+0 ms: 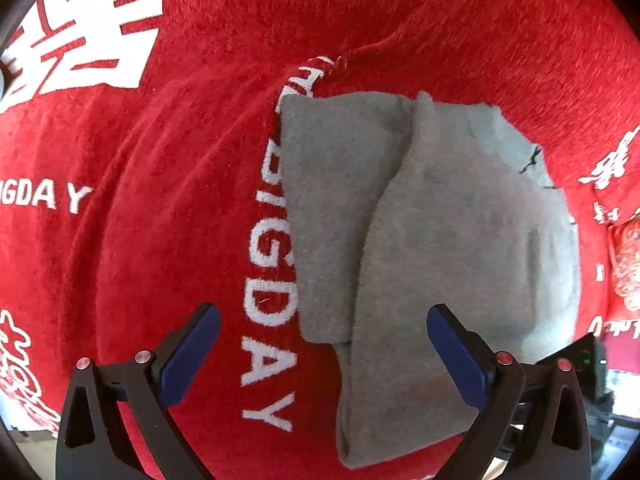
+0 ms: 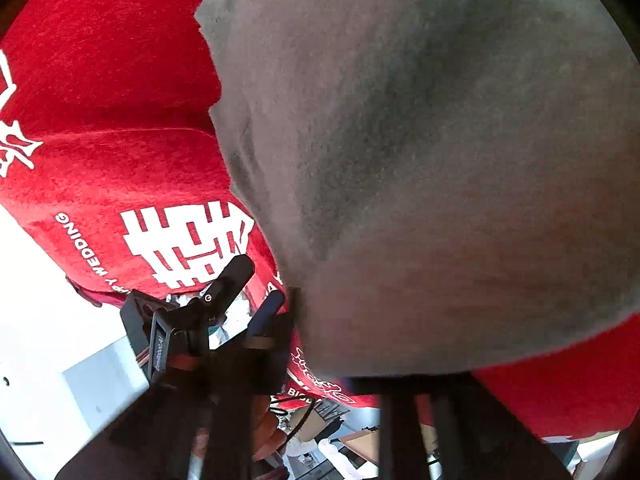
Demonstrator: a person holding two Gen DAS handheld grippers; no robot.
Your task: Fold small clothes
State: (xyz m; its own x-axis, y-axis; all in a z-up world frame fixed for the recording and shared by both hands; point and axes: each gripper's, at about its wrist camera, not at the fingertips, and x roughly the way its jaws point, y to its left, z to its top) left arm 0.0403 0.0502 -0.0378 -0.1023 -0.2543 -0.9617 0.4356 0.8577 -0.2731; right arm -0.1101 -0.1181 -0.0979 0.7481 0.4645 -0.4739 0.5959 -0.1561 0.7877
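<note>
A small grey garment (image 1: 432,232) lies folded in overlapping layers on a red cloth (image 1: 168,168) printed with white characters and "BIGDAY". My left gripper (image 1: 324,344) hovers just above the garment's near end, open and empty, with its blue pads (image 1: 192,352) spread wide. In the right wrist view the grey garment (image 2: 440,160) fills most of the frame, very close to the lens. My right gripper's fingers are hidden beneath the cloth at the bottom, so their state does not show. The left gripper (image 2: 240,296) appears there at lower left.
The red cloth (image 2: 104,128) covers the whole work surface and drapes over its edge. Beyond the edge are a white floor area (image 2: 48,320) and some clutter below. A black device (image 1: 588,360) sits at the right edge.
</note>
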